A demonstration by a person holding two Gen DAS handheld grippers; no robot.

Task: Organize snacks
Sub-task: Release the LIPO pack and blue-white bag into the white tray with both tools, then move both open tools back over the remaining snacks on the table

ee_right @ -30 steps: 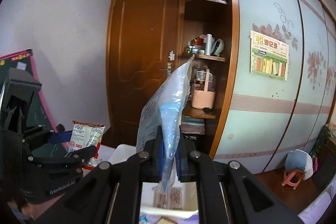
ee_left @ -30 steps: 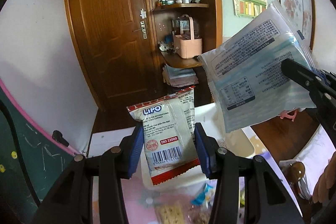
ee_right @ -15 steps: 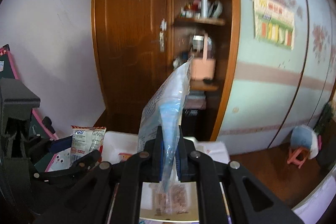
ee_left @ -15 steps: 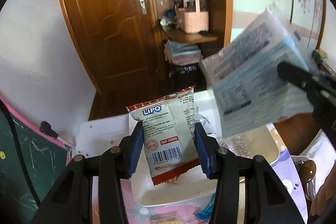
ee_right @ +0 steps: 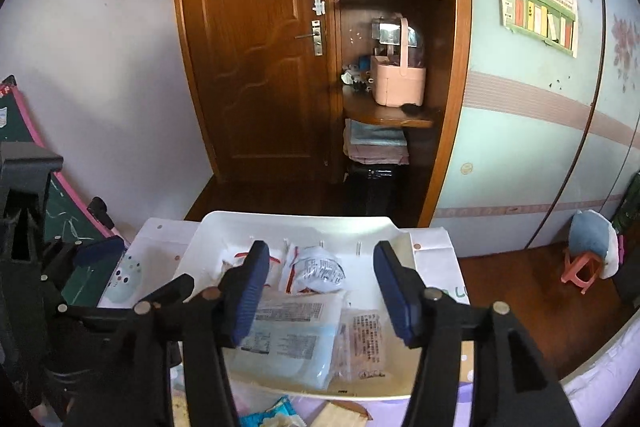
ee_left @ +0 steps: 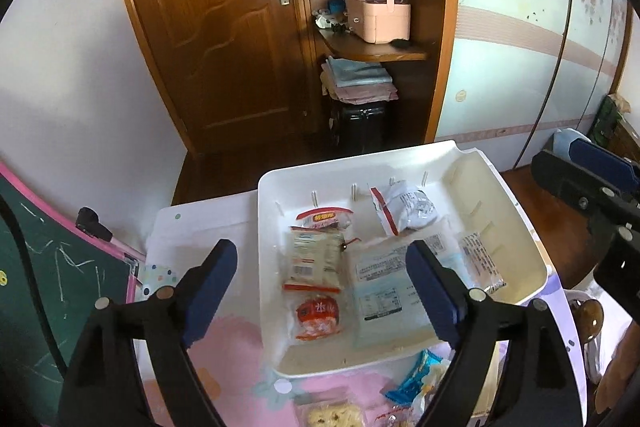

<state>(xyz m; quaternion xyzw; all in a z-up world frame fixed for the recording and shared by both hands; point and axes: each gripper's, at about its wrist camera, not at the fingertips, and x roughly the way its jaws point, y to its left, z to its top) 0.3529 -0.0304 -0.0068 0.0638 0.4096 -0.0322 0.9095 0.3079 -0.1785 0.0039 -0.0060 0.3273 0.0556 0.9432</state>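
Observation:
A white tray sits on the table and holds several snack packets. The Lipo packet lies flat at its left, over a red-and-white packet. The large pale blue packet lies flat in the middle, with a crumpled silver packet behind it. My left gripper is open and empty above the tray. My right gripper is open and empty above the blue packet; it also shows at the right edge of the left wrist view.
More snacks lie on the pink cloth in front of the tray: a cracker pack and a blue wrapper. A green chalkboard stands at left. A wooden door and shelves with a pink basket are behind.
Both grippers opened and let go. The Lipo packet and the blue packet dropped from the jaws into the tray. Both views tilted down toward the tray.

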